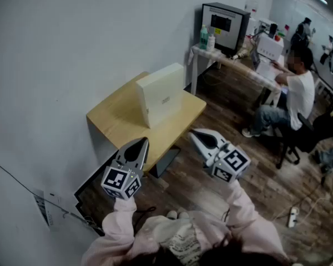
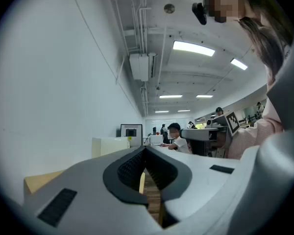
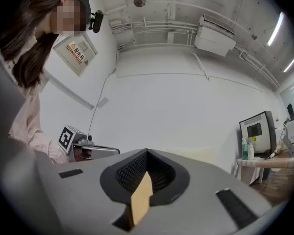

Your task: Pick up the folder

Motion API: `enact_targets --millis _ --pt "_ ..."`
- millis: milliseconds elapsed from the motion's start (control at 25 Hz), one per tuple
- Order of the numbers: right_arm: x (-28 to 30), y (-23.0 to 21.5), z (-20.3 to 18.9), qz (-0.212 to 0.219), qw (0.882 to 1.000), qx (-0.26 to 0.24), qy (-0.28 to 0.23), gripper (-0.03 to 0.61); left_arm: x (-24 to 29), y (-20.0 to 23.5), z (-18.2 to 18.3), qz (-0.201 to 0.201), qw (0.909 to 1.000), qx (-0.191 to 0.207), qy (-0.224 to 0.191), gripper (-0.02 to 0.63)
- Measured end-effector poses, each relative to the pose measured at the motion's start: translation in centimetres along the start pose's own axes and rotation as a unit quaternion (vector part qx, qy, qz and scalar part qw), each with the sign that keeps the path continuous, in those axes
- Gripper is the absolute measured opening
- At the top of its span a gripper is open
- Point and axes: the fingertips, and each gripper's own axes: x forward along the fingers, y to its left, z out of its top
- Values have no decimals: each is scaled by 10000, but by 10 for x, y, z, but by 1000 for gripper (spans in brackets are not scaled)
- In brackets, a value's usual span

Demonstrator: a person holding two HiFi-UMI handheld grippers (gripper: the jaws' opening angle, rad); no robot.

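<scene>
Nothing has been picked up yet, as far as I can see. The left claw [image 1: 139,144] is clenched, its two jaws pressed tip to tip with nothing caught between them. The right claw [image 1: 196,133] is clenched and empty in the same way. Both are held level, side by side and a little apart, out in front of the person. They point towards the small wooden table [image 1: 114,118] that stands against the white wall.

The folder [image 1: 161,93] is a thick white box type. It stands upright on its edge on that table, ahead of both claws and roughly between their two lines of aim. Neither claw touches it, and bare tabletop still shows between it and the claw tips. In the left gripper view the folder [image 2: 110,145] shows just to the left of the closed tips and some way beyond them.

I would call this the very start of the job, an approach with the real work still to come. At least one claw has to open, move forward to the folder, close on it and lift it off the table. Because it stands on edge, a careless nudge could tip it over.

A seated person [image 1: 294,96] works at a desk well off beyond the right claw and plays no part.
</scene>
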Motion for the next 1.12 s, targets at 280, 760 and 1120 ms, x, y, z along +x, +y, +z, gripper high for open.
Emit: enact_targets --millis 280,760,1120 --pt "0 -8 1 -24 10000 -5 -49 -5 9 -3 -3 -28 10000 44 33 -2" --pt "-5 -29 -5 66 9999 154 -27 -5 25 -7 -9 122 9999 -16 89 -2" --pt "-11 -39 -14 240 9993 278 17 -5 31 -19 -15 255 9996 -68 115 -2"
